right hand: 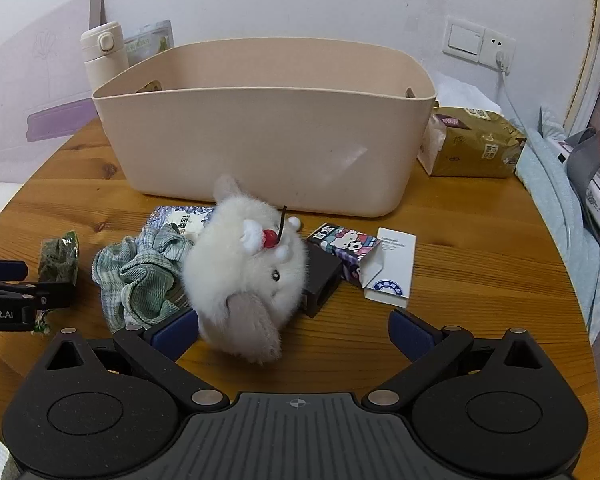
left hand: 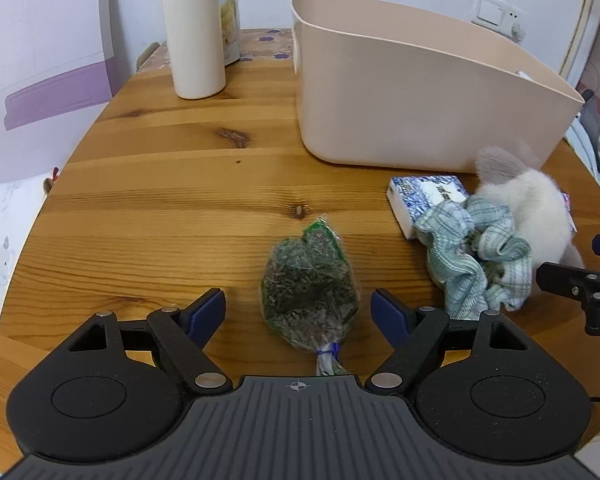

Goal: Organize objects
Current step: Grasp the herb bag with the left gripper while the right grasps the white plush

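**Both claws spread over the cluttered table**

Left wrist view: the left gripper (left hand: 298,310) is spread wide, and the bag of dried herbs (left hand: 309,292) lies between its fingers without touching them. To the right lie the tissue pack (left hand: 424,196), the green cloth (left hand: 476,248) and the plush toy (left hand: 536,204). The beige bin (left hand: 420,92) stands far right on the wooden table (left hand: 160,200), and the white bottle (left hand: 192,36) far left.

Right wrist view: the right gripper (right hand: 294,334) is also spread. The plush toy (right hand: 244,272) sits between its fingers, close against the left finger (right hand: 176,334); whether they touch I cannot tell. The cartoon box (right hand: 346,246) and the white card box (right hand: 392,268) lie to the right, near the bin (right hand: 260,136).
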